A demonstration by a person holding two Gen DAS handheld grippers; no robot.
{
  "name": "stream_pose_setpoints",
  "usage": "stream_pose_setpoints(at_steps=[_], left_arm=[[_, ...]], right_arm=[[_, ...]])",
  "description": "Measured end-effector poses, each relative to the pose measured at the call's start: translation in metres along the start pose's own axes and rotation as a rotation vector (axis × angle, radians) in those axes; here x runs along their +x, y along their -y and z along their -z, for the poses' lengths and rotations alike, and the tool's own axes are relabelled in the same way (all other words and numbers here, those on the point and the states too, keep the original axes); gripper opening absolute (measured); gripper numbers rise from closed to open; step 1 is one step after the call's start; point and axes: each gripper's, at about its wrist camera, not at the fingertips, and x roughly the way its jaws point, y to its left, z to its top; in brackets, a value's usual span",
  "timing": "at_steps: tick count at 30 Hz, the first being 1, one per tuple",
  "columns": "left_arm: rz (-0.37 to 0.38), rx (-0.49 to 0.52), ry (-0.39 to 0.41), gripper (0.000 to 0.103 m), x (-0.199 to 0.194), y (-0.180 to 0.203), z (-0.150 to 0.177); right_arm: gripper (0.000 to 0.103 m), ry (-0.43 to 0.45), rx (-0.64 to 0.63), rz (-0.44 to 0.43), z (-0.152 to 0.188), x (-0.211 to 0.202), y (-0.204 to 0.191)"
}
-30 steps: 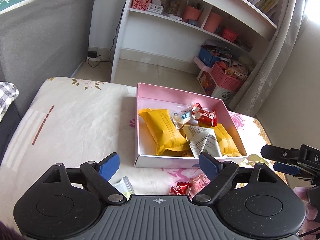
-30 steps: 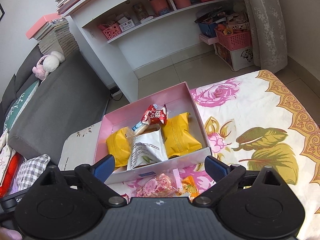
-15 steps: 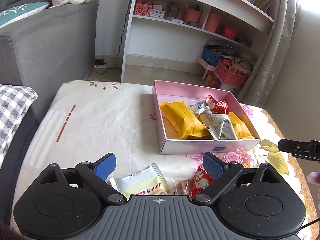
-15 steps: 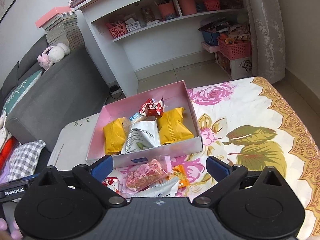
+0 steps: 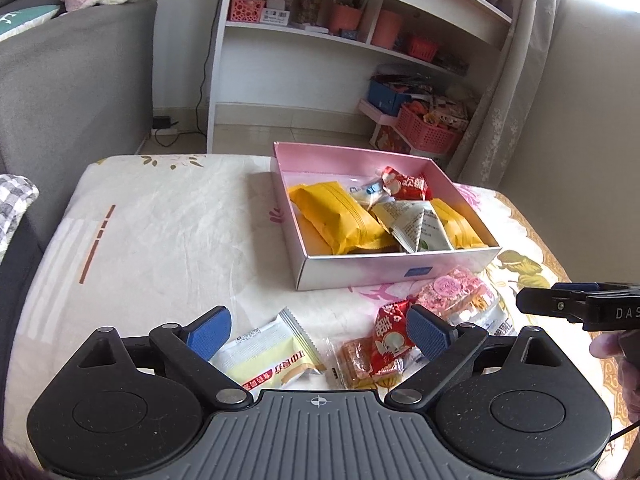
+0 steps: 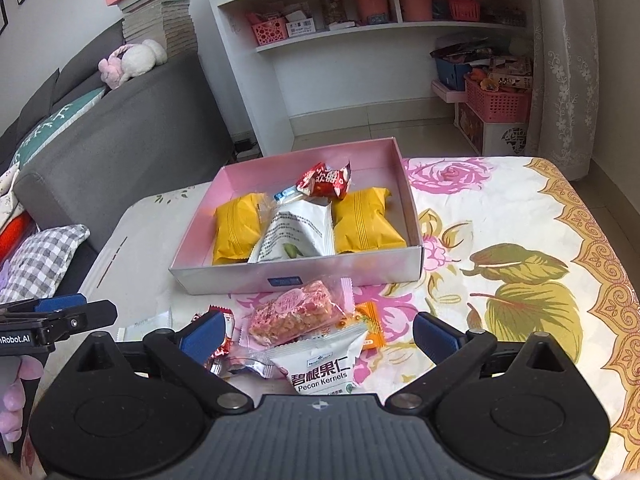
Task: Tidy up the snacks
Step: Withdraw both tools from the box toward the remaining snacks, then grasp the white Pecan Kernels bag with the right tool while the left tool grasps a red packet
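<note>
A pink box (image 5: 400, 270) (image 6: 304, 274) on the table holds two yellow packets (image 5: 340, 216) (image 6: 366, 222), a white pouch (image 6: 298, 232) and a red sweet (image 6: 326, 180). Loose snacks lie before it: a pale yellow wafer pack (image 5: 272, 354), a red sweet (image 5: 390, 338), a pink nut bar (image 6: 298, 314) (image 5: 454, 290) and a white pecan pouch (image 6: 324, 368). My left gripper (image 5: 320, 334) is open above the wafer pack and red sweet, holding nothing. Over the pink bar and pecan pouch my right gripper (image 6: 320, 336) hangs open and empty.
A grey sofa (image 5: 60, 80) with a checked cushion (image 6: 40, 258) stands left of the table. A white shelf unit (image 6: 360, 40) and pink baskets (image 6: 500, 100) are behind it. A flowered cloth (image 6: 520, 240) covers the table, with bare cloth right of the box and left of it.
Both grippers have pulled back and sunk a little, so the loose snacks in front of the box now show between their fingers. Both views rolled closer to level.
</note>
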Motion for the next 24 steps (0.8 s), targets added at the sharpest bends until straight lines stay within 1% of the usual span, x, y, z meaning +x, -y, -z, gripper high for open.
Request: stream_pose_setpoints(at_steps=[4, 8, 11, 15, 18, 20, 22, 24], left_arm=[[0.058, 0.013, -0.04, 0.095, 0.014, 0.009, 0.007], [0.083, 0.041, -0.073, 0.094, 0.024, 0.025, 0.013], [0.094, 0.057, -0.07, 0.094, 0.028, 0.033, 0.016], [0.113, 0.07, -0.075, 0.091, 0.032, 0.042, 0.017], [0.121, 0.085, -0.085, 0.087, 0.036, 0.048, 0.019], [0.119, 0.087, -0.095, 0.083, 0.041, 0.049, 0.02], [0.117, 0.085, -0.103, 0.077, 0.046, 0.049, 0.02], [0.123, 0.089, -0.106, 0.074, 0.048, 0.05, 0.02]], right_arm=[[0.094, -0.049, -0.041, 0.019, 0.007, 0.008, -0.007], [0.093, -0.1, -0.078, 0.044, 0.014, 0.015, -0.01], [0.089, -0.125, -0.091, 0.061, 0.018, 0.02, -0.008], [0.078, -0.167, -0.077, 0.062, 0.024, 0.029, -0.004], [0.074, -0.197, -0.066, 0.043, 0.028, 0.036, -0.004], [0.072, -0.201, -0.08, 0.054, 0.03, 0.038, -0.005], [0.07, -0.202, -0.094, 0.063, 0.032, 0.04, -0.006], [0.068, -0.204, -0.089, 0.066, 0.032, 0.042, -0.005]])
